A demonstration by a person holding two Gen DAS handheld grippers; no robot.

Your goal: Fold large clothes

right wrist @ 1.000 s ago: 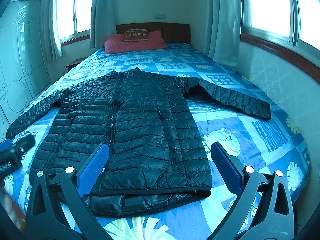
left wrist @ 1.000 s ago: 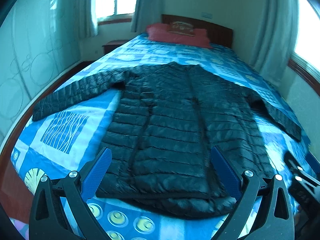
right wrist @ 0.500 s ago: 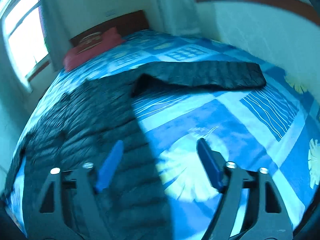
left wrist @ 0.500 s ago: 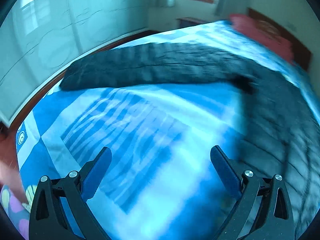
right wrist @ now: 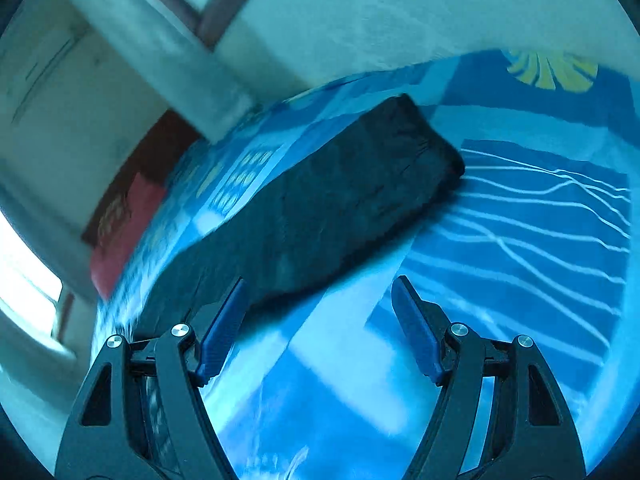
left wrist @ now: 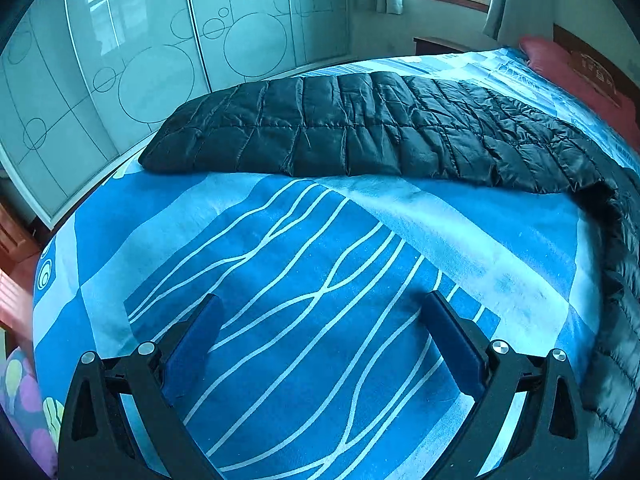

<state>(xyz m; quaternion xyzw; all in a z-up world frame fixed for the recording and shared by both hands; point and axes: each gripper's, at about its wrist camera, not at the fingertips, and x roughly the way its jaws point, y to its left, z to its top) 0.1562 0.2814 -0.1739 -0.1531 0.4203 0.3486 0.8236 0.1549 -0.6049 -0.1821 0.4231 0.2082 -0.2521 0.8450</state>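
Note:
A black quilted down jacket lies spread on a blue patterned bed. In the left wrist view its left sleeve [left wrist: 360,132] stretches across the bed ahead, and the jacket body [left wrist: 616,280] runs down the right edge. My left gripper [left wrist: 322,300] is open over bare bedspread [left wrist: 280,264], short of the sleeve, with nothing between its fingers. The right wrist view is tilted and blurred. There the other sleeve [right wrist: 340,208] lies diagonally, its cuff [right wrist: 424,144] at the upper right. My right gripper [right wrist: 320,280] is open just below the sleeve's edge and holds nothing.
A wardrobe with frosted sliding doors [left wrist: 140,60] stands beyond the bed's left side. A red pillow [left wrist: 580,76] lies at the headboard, seen again as the red pillow [right wrist: 120,232] in the right wrist view. A pale wall [right wrist: 400,20] and curtain [right wrist: 140,52] stand past the bed's right side.
Both grippers have swung away from the jacket's hem, the left towards the left sleeve, the right towards the right sleeve. The right view has rolled, and its jaws stand narrower than a second ago.

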